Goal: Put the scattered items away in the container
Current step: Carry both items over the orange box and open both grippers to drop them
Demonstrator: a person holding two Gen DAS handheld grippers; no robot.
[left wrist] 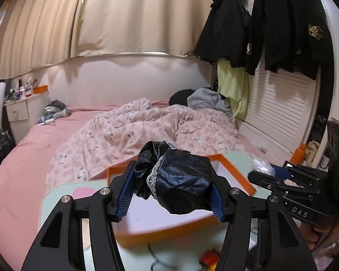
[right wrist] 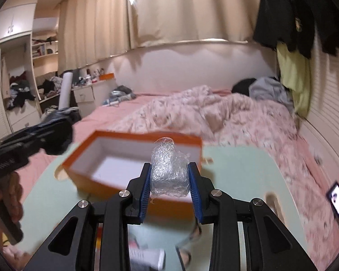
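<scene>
My left gripper (left wrist: 170,181) is shut on a black satin bundle with lace trim (left wrist: 176,180), held above the open orange box (left wrist: 235,176) with a white inside. My right gripper (right wrist: 170,180) is shut on a crumpled wad of clear plastic wrap (right wrist: 168,171), held above the near wall of the orange box (right wrist: 83,176). The box stands on a pale green table (right wrist: 237,171). The right gripper shows at the right of the left wrist view (left wrist: 280,174), and the left gripper with its black bundle shows at the left of the right wrist view (right wrist: 52,133).
A bed with a pink sheet and patterned duvet (left wrist: 147,126) lies behind the table. Small items lie on the near table edge, blurred (right wrist: 147,255), with a cable (left wrist: 153,259). A phone with a lit screen (right wrist: 337,201) lies at the right. Dark jackets (left wrist: 282,27) hang at the right.
</scene>
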